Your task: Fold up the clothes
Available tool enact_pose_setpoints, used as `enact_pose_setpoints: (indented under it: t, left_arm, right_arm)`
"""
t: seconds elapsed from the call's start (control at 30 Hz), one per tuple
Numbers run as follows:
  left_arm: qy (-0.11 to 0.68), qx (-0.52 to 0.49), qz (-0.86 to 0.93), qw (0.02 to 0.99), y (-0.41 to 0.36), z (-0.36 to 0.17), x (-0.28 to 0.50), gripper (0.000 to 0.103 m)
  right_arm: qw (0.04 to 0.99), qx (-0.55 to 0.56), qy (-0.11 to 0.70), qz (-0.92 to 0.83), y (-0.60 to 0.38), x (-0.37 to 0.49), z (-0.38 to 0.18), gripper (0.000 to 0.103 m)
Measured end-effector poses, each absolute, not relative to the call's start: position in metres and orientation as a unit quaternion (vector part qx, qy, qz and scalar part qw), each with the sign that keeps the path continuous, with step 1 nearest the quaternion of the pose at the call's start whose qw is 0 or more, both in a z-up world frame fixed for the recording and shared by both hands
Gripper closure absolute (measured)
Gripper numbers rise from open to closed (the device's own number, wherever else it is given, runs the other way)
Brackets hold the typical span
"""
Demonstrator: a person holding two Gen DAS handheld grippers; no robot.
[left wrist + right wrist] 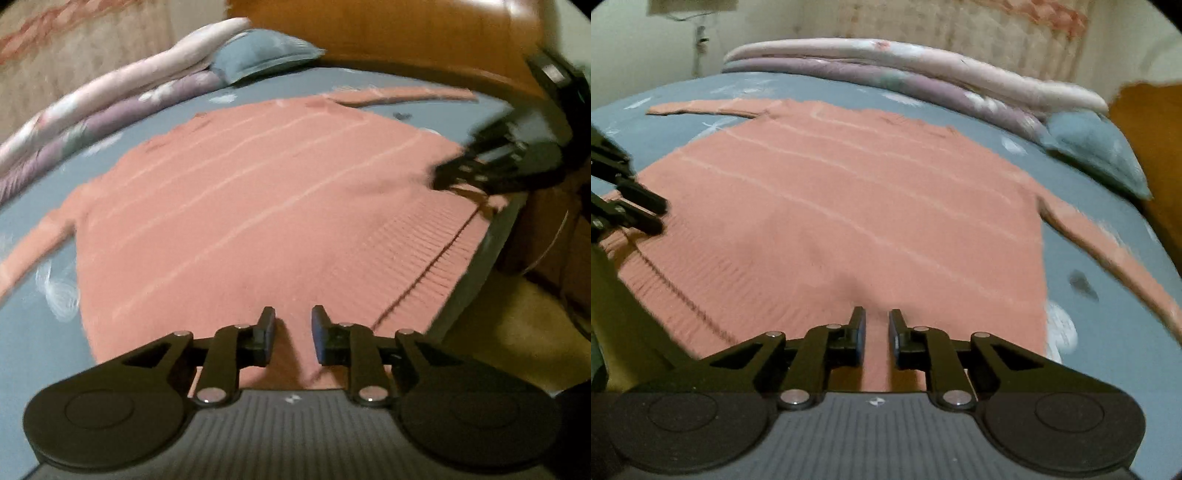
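Left wrist view: folded quilts (110, 103) and a pillow (258, 55) at left; a pink sweater (258, 192) spread flat on the grey bedsheet (37, 332), hem nearest. Left gripper (293, 325) stands slightly parted over the hem, gripping nothing. Right gripper (877, 325) likewise stands released above the hem, a ridge of knit between its fingers.

Sweater sleeve (22, 251) cut off — right hand-held gripper (448, 177) blurred.
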State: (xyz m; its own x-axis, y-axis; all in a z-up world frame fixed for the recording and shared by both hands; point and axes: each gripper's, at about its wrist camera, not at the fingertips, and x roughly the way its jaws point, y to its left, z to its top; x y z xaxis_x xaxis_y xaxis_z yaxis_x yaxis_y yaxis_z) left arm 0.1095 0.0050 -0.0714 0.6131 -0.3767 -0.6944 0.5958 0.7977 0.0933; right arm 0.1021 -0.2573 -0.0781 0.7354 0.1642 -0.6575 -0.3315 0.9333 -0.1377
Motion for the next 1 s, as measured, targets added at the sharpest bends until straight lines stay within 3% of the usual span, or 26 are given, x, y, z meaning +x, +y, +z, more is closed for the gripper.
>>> enact_pose_setpoints:
  t: [0.1,0.27,0.43,0.57,0.63,0.73,1.0]
  left_arm:
    - [0.361,0.118,-0.262,0.887,0.032,-0.070,0.101,0.061]
    - [0.338,0.165,-0.250,0.892,0.023,-0.055,0.105,0.056]
    - [0.303,0.156,-0.270,0.901,-0.007,-0.041,0.130,0.033]
    - [0.331,0.160,-0.249,0.896,-0.018,-0.057,0.144,0.032]
    - [0.347,0.149,-0.244,0.893,-0.008,-0.067,0.143,0.030]
    - [0.359,0.122,-0.243,0.893,0.011,-0.072,0.137,0.027]
    - [0.303,0.202,-0.268,0.892,-0.019,-0.051,0.105,0.021]
  right_arm:
    - [0.927,-0.062,0.355,0.107,-0.289,0.078,-0.077,0.062]
    - [0.933,-0.055,0.346,0.082,-0.298,0.078,-0.061,0.062]
    - [0.937,-0.061,0.329,0.098,-0.275,0.118,-0.061,0.062]
    - [0.930,-0.061,0.353,0.079,-0.289,0.130,-0.077,0.060]
    - [0.930,-0.070,0.356,0.054,-0.308,0.115,-0.077,0.053]
    - [0.929,-0.090,0.360,0.019,-0.330,0.088,-0.073,0.054]
    - [0.918,-0.191,0.327,0.121,-0.292,0.034,-0.061,0.055]
